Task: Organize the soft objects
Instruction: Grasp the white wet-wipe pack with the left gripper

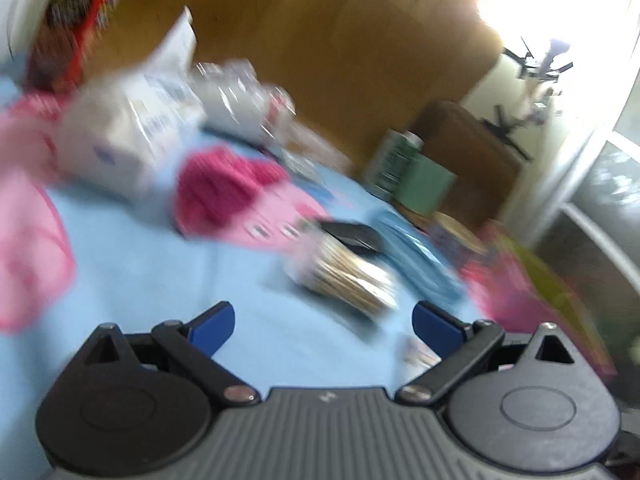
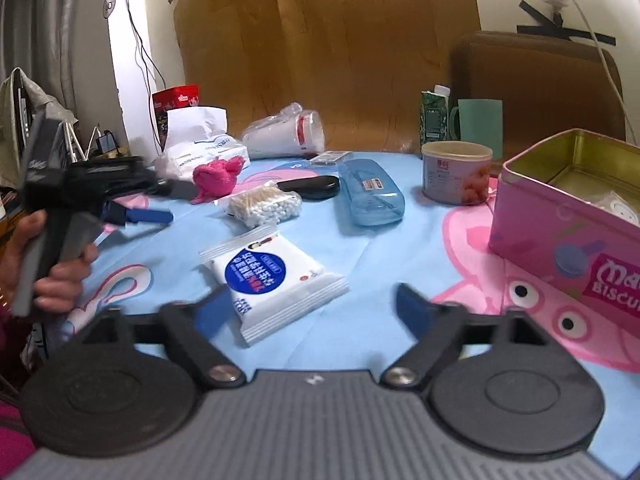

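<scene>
A white wipes pack with a blue round label [image 2: 276, 280] lies flat on the blue cartoon tablecloth [image 2: 380, 248]. Its near corner sits between the wide-apart fingers of my right gripper [image 2: 312, 312], and the pads do not press it. An open pink biscuit tin [image 2: 568, 220] stands to the right. A pink plush [image 2: 218, 178] [image 1: 224, 196] and a bag of cotton swabs [image 2: 264, 204] [image 1: 348, 276] lie farther back. A hand holds my left gripper [image 2: 136, 226] at the left edge. In the blurred left wrist view my left gripper [image 1: 324, 320] is open and holds nothing.
A tissue pack [image 2: 204, 148], a bag of plastic cups [image 2: 288, 132], a black case [image 2: 310, 187], a blue case [image 2: 370, 192] and a round can [image 2: 456, 172] crowd the table's far half. A green carton [image 2: 434, 116], a green mug [image 2: 480, 124] and a red box [image 2: 176, 100] stand at the back.
</scene>
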Motion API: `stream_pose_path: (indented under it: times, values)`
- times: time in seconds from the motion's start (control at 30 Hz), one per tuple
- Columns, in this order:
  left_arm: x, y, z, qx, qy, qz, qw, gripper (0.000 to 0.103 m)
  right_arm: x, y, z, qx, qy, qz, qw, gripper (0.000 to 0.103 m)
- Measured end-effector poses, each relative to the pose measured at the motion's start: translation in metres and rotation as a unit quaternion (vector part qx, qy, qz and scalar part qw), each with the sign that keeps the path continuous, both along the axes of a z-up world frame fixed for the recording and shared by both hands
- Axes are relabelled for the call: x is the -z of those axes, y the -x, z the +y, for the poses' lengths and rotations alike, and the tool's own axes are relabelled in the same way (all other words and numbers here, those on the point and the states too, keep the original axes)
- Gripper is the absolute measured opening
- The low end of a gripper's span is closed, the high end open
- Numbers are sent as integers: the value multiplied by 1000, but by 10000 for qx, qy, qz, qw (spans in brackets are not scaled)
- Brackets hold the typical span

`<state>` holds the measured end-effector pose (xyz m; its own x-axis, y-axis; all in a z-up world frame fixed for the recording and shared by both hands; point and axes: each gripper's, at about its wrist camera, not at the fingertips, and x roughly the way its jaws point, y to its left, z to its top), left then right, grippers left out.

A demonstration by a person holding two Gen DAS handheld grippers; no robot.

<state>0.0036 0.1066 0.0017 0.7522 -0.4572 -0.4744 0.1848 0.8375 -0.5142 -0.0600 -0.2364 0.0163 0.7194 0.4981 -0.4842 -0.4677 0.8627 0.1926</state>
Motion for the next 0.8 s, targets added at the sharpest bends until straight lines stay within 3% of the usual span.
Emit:
stream_pose_path:
  times: [0.17, 0.37, 0.47, 0.5, 0.63, 0.8]
  values:
    - [-11, 14, -18, 730, 281, 109, 9969, 99, 0, -7, 11, -449, 396, -156, 9981, 100]
    - [-8, 17, -54, 1569, 618, 603, 9838, 99, 9, -25, 28, -1244, 774, -75, 9892, 101]
    - [-1, 14, -71, 1738, 643, 819, 9793, 99, 17, -39, 36, -1453, 939, 148, 9848, 93]
    - [3, 12, -76, 1753, 620, 894, 9785, 99, 16, -39, 35, -1391, 848, 154, 9865, 79]
    - [6, 9, -83, 1701, 503, 882, 9802, 99, 12, -33, 35, -995, 582, 370, 9926, 77]
    - [8, -1, -81, 1594, 740, 977, 9796, 97, 13, -14, 29, -583, 62, 466, 9972, 76]
